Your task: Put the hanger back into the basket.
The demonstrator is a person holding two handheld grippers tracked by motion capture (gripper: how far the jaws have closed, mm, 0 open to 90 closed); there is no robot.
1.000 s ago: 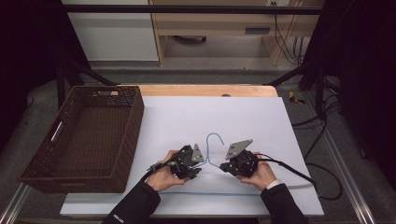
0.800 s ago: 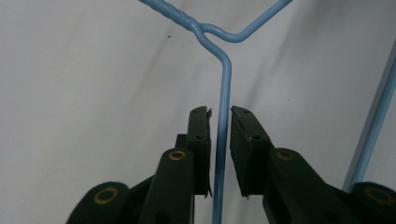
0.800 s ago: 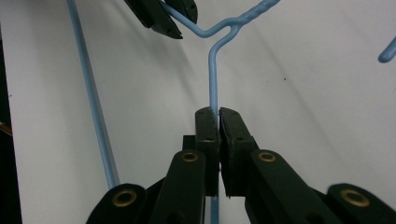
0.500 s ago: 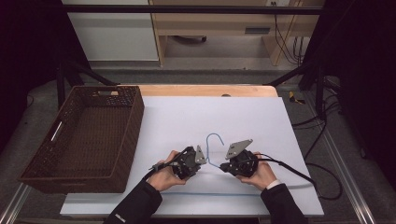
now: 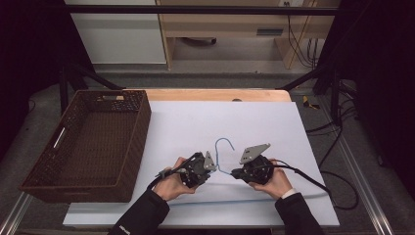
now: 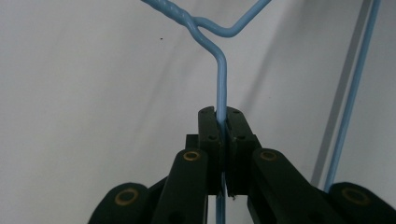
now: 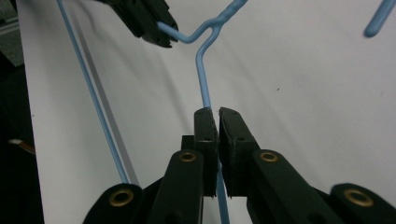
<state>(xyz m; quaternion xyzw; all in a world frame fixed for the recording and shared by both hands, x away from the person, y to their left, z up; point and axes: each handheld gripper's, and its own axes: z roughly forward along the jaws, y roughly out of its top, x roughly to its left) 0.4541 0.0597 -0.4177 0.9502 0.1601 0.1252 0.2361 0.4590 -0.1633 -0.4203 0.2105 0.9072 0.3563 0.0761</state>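
Blue wire hanger (image 5: 222,159) sits at the near middle of the white table (image 5: 195,122), between the two hands, its hook pointing away from the person and its long bottom bar running along the near edge of the table. Left gripper (image 5: 211,167): jaws have just been closing and now stand clamped on one sloping shoulder wire of the hanger just below the twisted neck, wire pinched between the pads in the left gripper view (image 6: 219,122). Right gripper (image 5: 236,173): jaws pressed together on the other shoulder wire, which runs out from between them up to the neck in the right gripper view (image 7: 213,116). Both grippers lie close together, one either side of the neck. Brown wicker basket (image 5: 132,147) stands at the table's left, well apart from the hanger.
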